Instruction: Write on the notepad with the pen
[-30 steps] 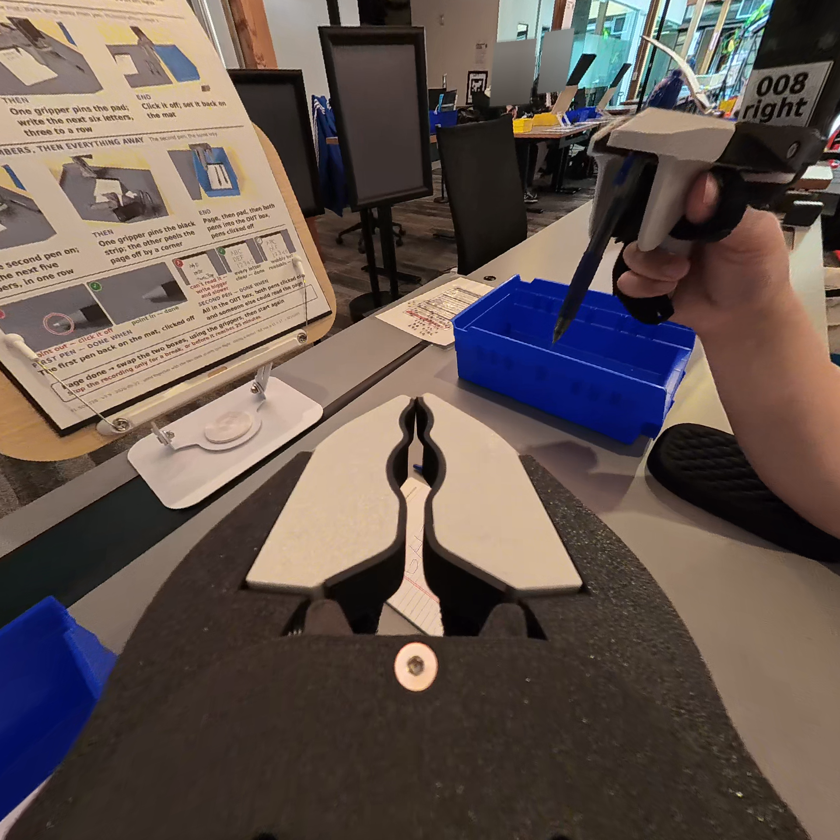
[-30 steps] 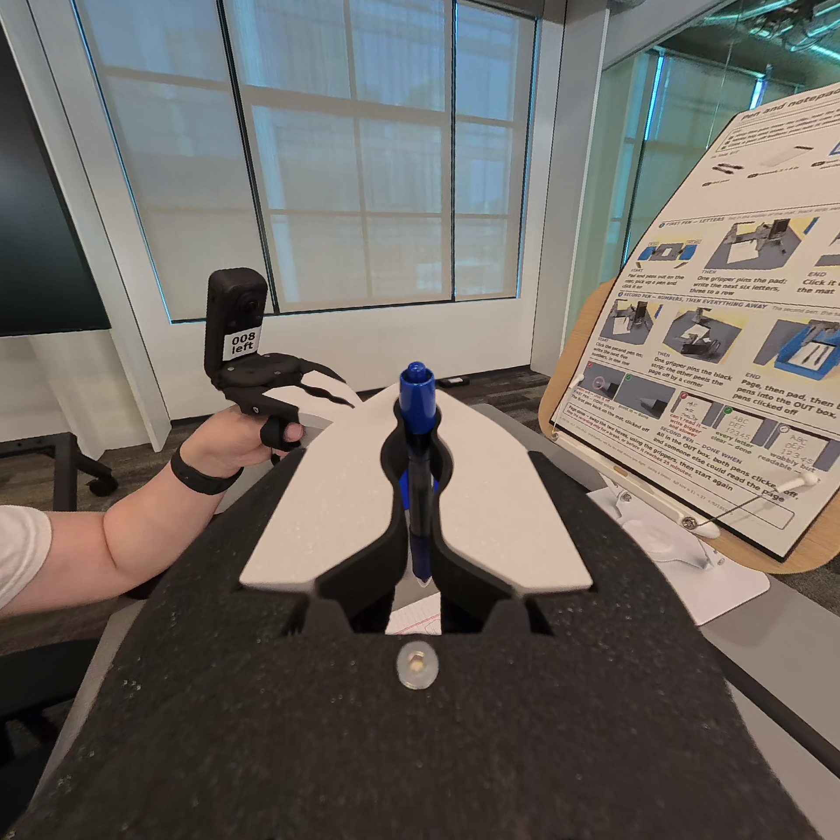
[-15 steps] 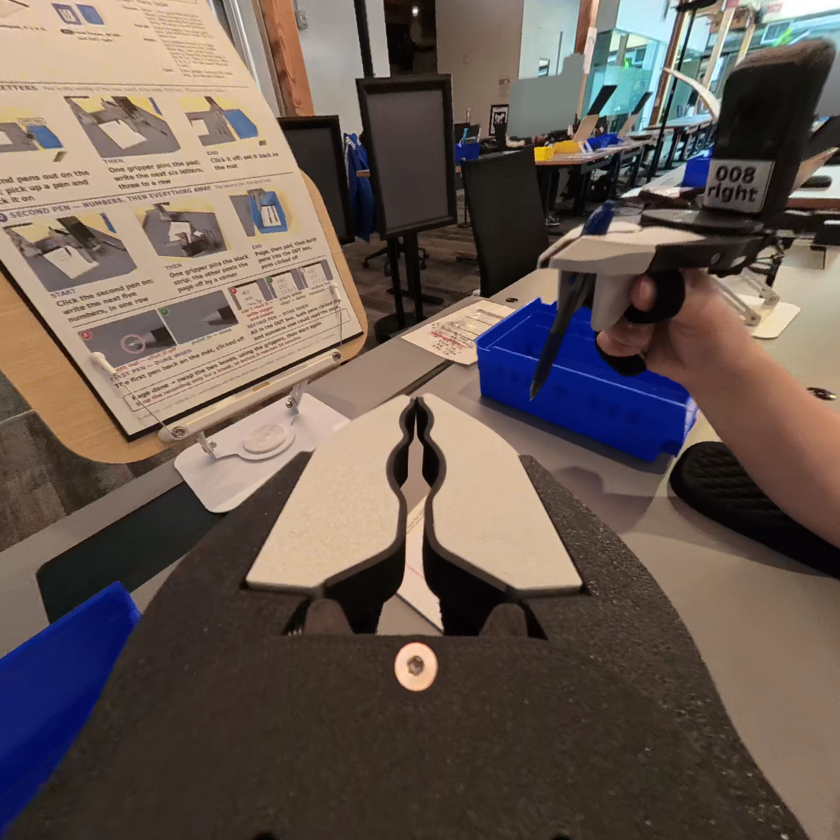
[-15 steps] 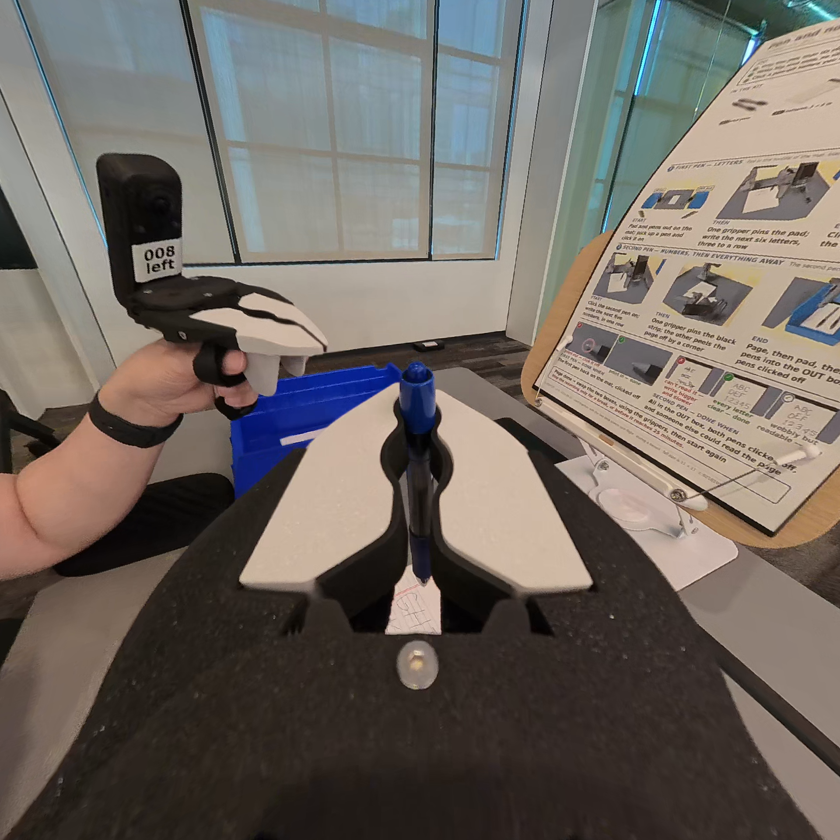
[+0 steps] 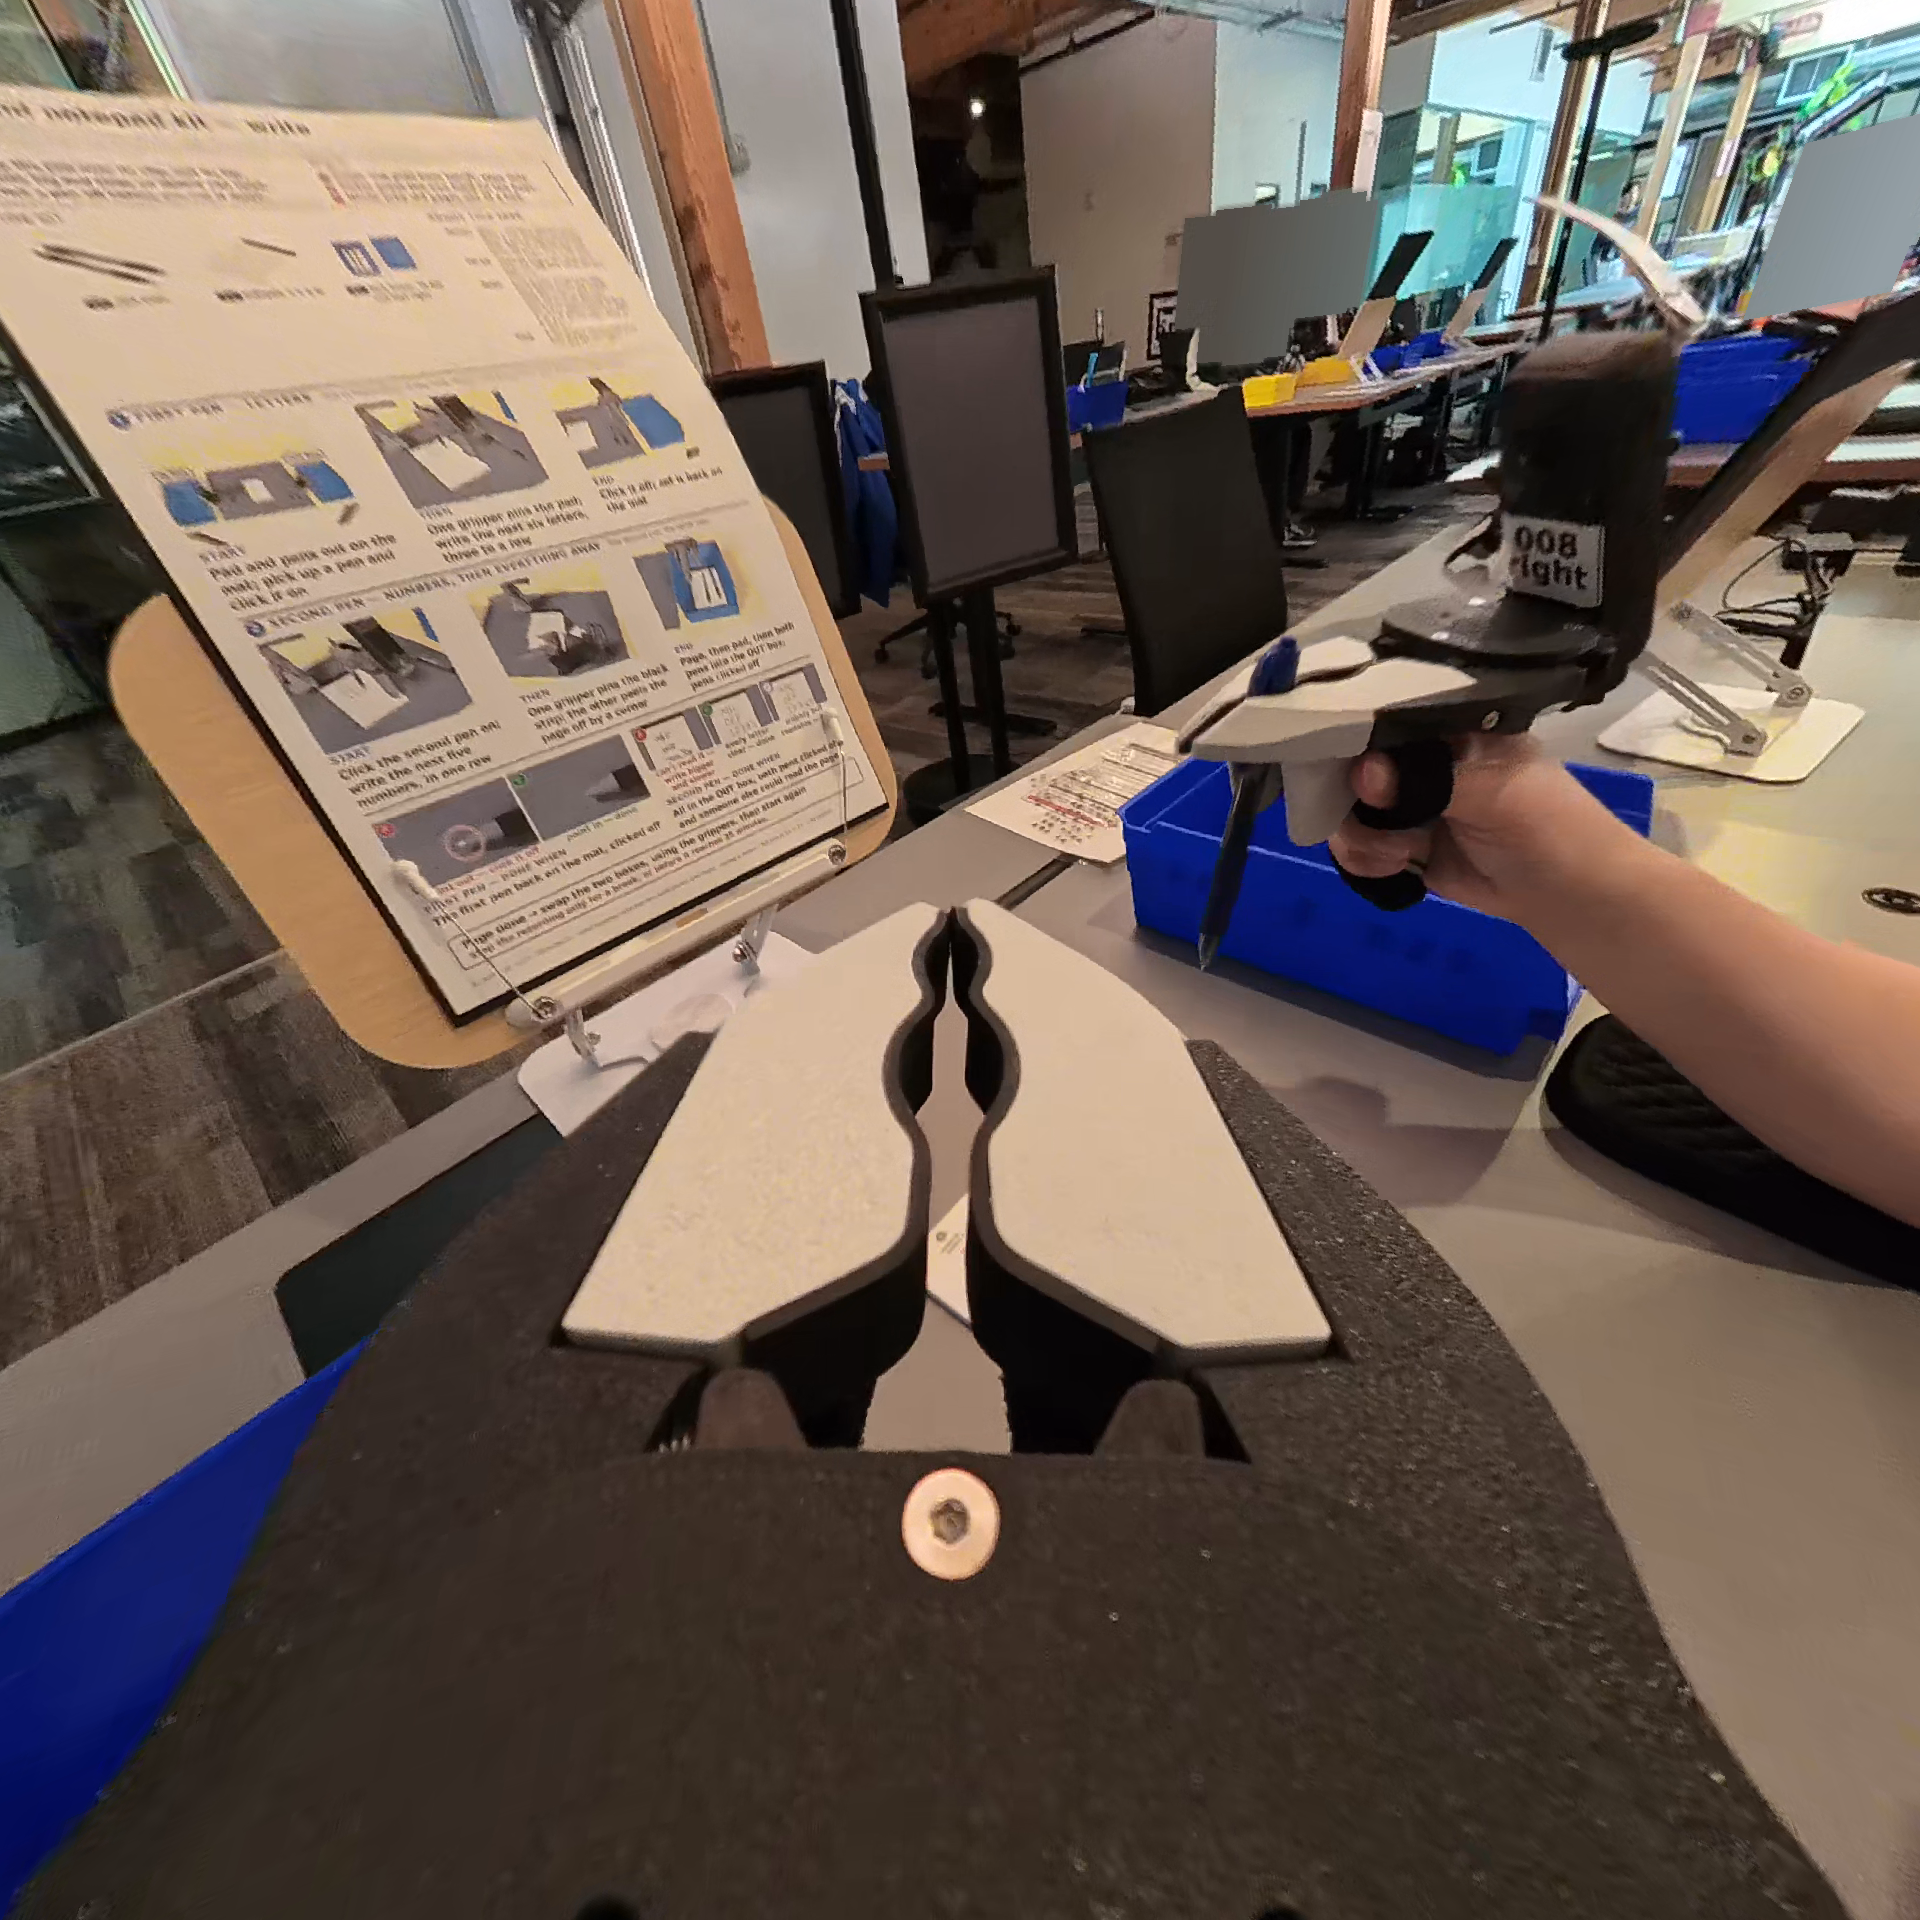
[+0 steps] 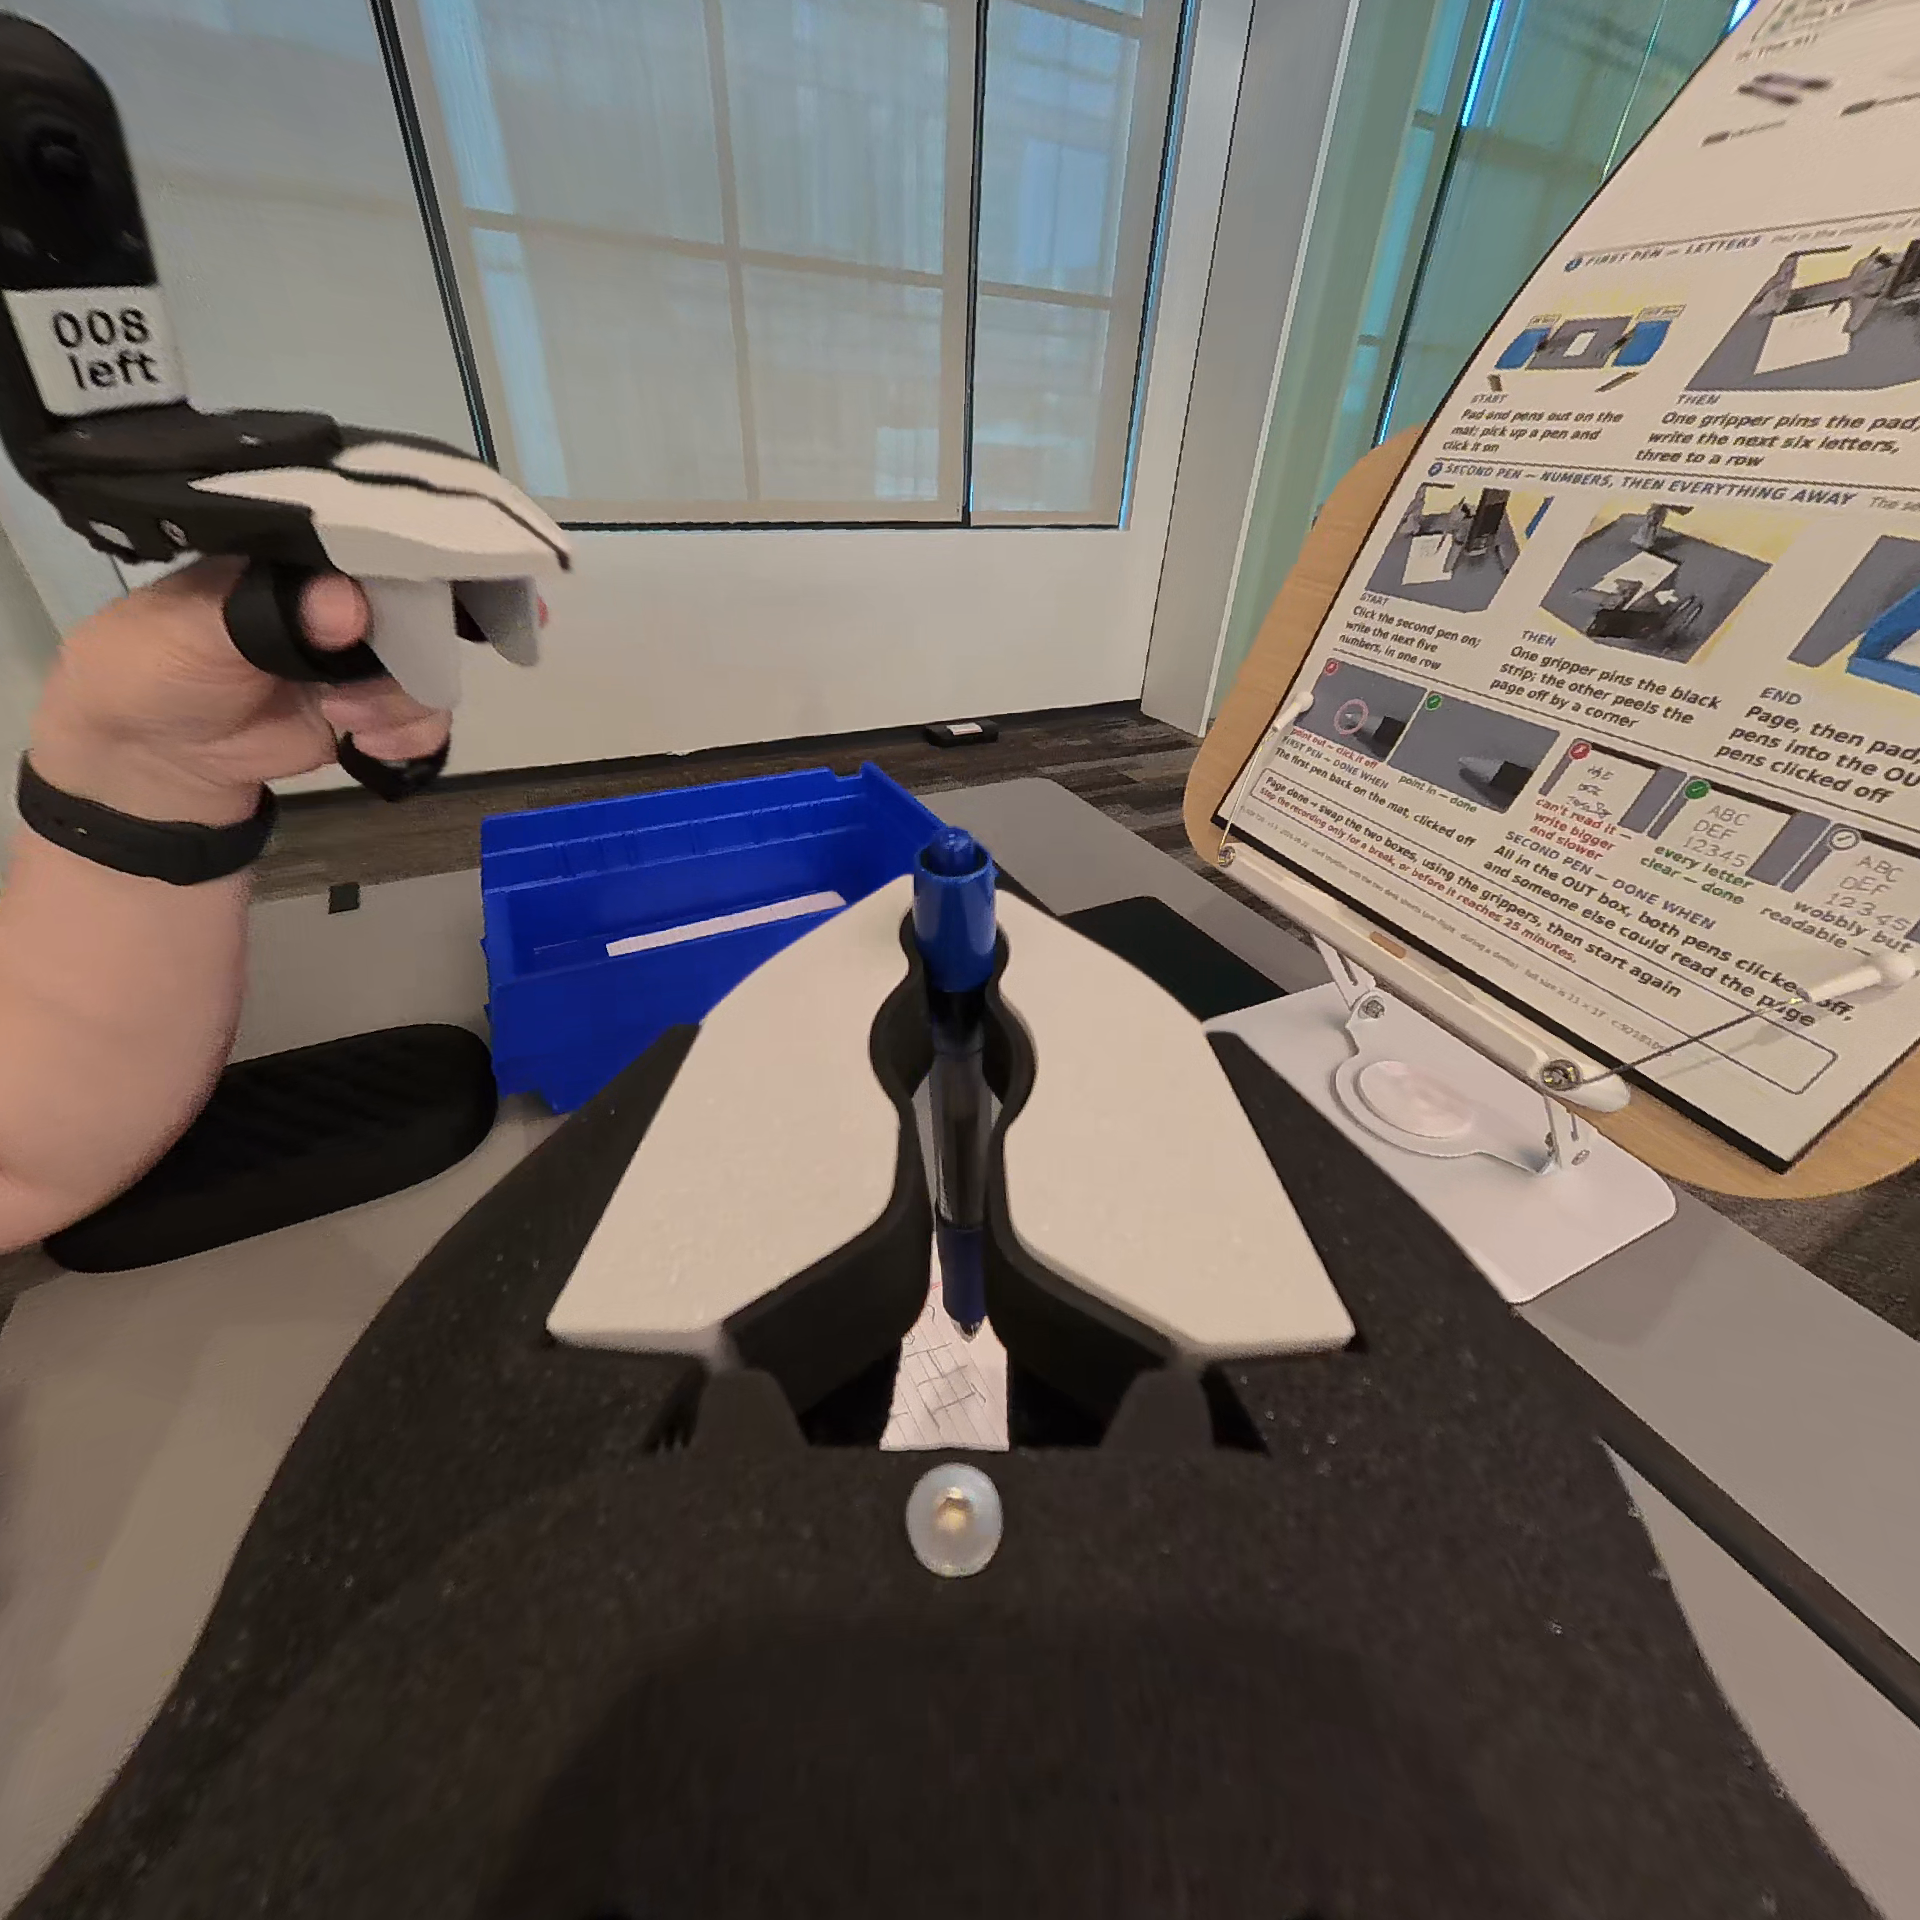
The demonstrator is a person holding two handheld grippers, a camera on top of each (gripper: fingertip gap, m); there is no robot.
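Observation:
My right gripper [image 6: 951, 894] is shut on a blue pen [image 6: 956, 1049], which stands upright between the fingers with its tip pointing down. Just under the tip, a slice of the white lined notepad [image 6: 951, 1397] with handwriting shows through the gap. In the left wrist view the same gripper [image 5: 1221, 740] holds the pen [image 5: 1231, 852] in the air in front of a blue bin. My left gripper [image 5: 951, 920] is shut and empty, held above the table; a sliver of the notepad [image 5: 948, 1262] shows below it. It also shows raised at the left of the right wrist view [image 6: 520, 545].
A blue bin [image 5: 1351, 940] stands right of the pad. Another blue bin [image 6: 675, 935], with a white strip inside, stands to the left. An instruction board [image 5: 416, 582] leans on a white stand behind. Black wrist rests [image 5: 1683, 1143] [image 6: 260, 1132] lie on the grey table [image 5: 1558, 1455]. The grippers' ends are close to 15 cm from one another.
My right gripper has levelled out and come lower with the pen, and the written page now shows under its tip. My left gripper stays shut and now looks higher over the table.

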